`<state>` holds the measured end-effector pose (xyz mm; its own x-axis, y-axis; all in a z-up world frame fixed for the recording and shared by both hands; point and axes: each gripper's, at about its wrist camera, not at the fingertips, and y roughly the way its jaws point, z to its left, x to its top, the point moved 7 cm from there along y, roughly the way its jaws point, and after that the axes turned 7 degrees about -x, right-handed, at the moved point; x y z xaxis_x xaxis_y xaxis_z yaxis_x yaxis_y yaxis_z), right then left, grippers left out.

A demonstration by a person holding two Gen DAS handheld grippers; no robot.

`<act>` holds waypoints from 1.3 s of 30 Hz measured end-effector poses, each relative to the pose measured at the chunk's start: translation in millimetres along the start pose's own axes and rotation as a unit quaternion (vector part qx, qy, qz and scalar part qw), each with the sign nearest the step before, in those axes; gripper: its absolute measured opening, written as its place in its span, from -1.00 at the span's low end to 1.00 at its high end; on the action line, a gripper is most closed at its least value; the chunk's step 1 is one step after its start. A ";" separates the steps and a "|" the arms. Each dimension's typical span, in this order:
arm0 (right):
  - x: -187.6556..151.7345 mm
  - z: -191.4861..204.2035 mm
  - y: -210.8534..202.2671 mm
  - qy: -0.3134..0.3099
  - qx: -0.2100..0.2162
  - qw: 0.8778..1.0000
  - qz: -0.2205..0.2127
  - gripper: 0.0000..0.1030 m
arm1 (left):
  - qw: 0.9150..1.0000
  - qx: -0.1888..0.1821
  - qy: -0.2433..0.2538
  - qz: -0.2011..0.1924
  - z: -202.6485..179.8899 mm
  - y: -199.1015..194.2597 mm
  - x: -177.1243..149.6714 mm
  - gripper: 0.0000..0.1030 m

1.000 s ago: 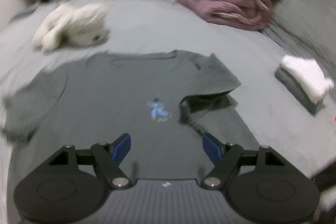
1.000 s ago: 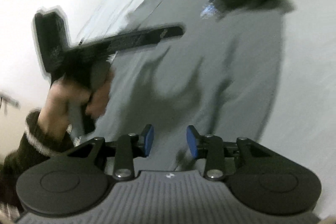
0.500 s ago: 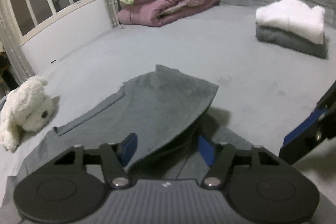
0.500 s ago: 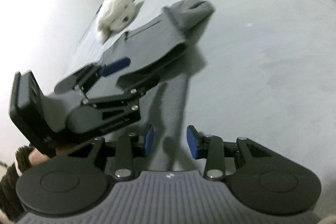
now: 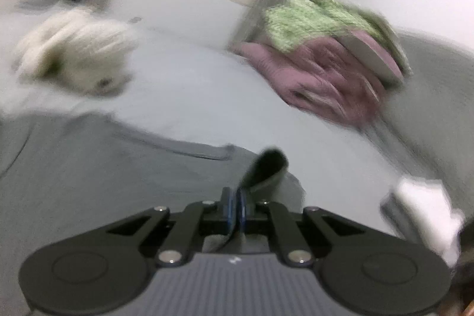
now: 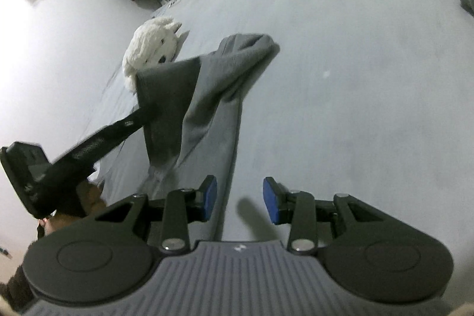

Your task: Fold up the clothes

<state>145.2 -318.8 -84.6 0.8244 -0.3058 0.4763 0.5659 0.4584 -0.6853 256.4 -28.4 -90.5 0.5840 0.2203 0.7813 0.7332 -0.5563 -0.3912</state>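
Left tongs [image 5: 236, 206] angle downward, clamped on a raised fold of the dark grey cotton T-shirt [image 6: 189, 96], while right tongs [image 6: 239, 200] hover apart, empty.

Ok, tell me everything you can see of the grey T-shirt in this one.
The grey T-shirt looks like soft, matte knit, plain dark grey. Most of it lies flat on the pale grey bed; one part is lifted and folded over, hanging in a drooping peak. The left gripper is shut on a fold of it. The right gripper hovers open over its edge, not touching. A white plush toy lies just beyond.
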 end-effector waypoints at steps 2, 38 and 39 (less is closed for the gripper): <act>7.2 -0.7 7.5 0.003 -0.005 1.000 -0.009 -0.24 | 0.999 0.011 -0.053 -0.005 22.9 -2.8 3.8 -0.90; 90.2 -2.1 62.6 0.057 0.011 0.991 -0.123 -0.22 | 0.992 0.055 -0.116 -0.014 70.2 14.8 37.2 -0.99; 92.3 2.8 63.2 0.049 0.014 0.991 -0.125 -0.20 | 0.991 0.055 -0.118 -0.012 71.8 15.8 35.8 -0.99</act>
<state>257.1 -315.8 -82.5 0.6560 -0.4924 0.5720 0.7534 0.3813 -0.5358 313.9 28.2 -103.7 0.6219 0.4201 0.6609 0.7737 -0.4601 -0.4355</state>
